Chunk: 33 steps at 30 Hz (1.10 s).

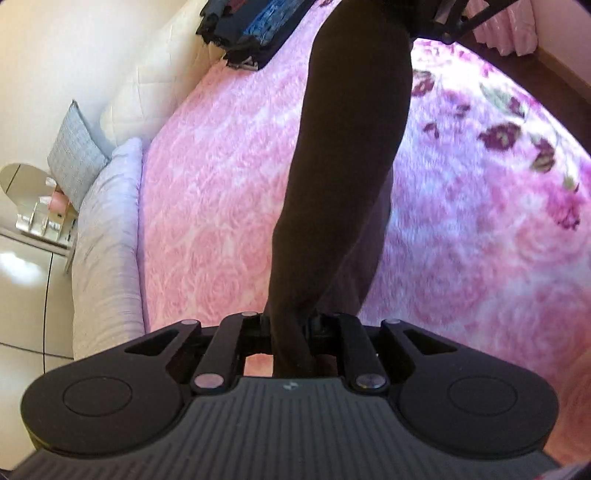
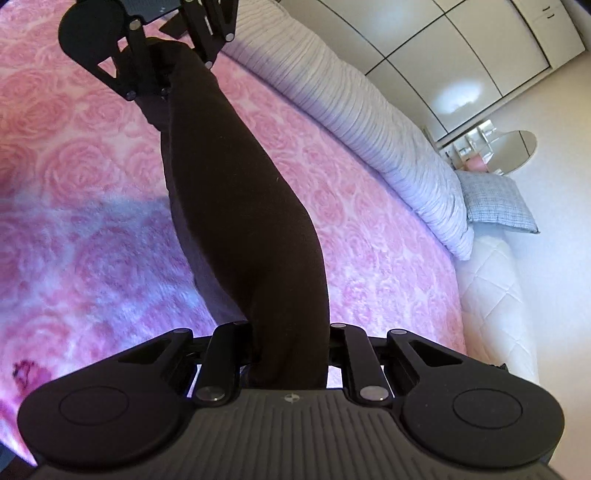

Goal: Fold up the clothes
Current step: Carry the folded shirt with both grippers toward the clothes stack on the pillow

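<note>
A dark brown garment (image 1: 343, 177) hangs stretched between my two grippers, above the pink rose-patterned blanket (image 1: 221, 206). My left gripper (image 1: 290, 332) is shut on one end of it. My right gripper (image 2: 290, 343) is shut on the other end; the garment (image 2: 236, 206) runs from it up to the left gripper (image 2: 155, 77), seen at the top of the right wrist view. The right gripper also shows at the top of the left wrist view (image 1: 436, 22). The fingertips are hidden in the cloth.
A stack of folded dark and blue clothes (image 1: 251, 26) lies at the far end of the bed. A lilac striped pillow (image 2: 369, 125) and a grey cushion (image 2: 495, 203) lie along the bed's head, by a white quilted headboard (image 2: 495, 295). White wardrobe doors (image 2: 461, 55) stand beyond.
</note>
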{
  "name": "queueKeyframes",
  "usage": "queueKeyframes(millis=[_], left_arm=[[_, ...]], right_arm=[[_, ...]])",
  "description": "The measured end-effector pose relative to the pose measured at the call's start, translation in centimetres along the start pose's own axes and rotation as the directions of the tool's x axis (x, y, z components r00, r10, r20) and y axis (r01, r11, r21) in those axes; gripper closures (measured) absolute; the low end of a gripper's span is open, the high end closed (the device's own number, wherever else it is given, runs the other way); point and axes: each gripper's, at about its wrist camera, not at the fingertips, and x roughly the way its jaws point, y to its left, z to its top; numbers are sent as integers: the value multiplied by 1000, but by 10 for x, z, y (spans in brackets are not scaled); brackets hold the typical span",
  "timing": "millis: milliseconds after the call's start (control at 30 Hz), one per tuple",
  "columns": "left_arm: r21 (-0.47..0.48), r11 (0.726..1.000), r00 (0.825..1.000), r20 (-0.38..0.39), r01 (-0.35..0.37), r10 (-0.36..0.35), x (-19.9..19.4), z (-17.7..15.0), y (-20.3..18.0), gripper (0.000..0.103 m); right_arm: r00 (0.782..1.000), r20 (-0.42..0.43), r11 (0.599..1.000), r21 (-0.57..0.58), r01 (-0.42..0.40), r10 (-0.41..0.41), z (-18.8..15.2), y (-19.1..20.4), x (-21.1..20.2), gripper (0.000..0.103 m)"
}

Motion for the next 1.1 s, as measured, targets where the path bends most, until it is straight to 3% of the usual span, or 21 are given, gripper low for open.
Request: queueKeyframes(millis=[300, 633, 900, 1100], left_arm=[[31, 1000, 995, 97, -2, -1, -56, 34, 0, 92], [119, 992, 969, 246, -45, 15, -109, 93, -7, 92], [185, 981, 948, 317, -58, -4, -107, 161, -11, 92], [215, 976, 946, 321, -37, -35, -80, 231, -16, 92]], right_arm=[[993, -77, 993, 65, 95, -90, -7, -3, -64, 88], [961, -167, 956, 158, 247, -220, -27, -19, -151, 88], [929, -238, 921, 200, 334, -285, -71, -42, -182, 88], [919, -272, 909, 226, 350, -286, -121, -72, -183, 88]])
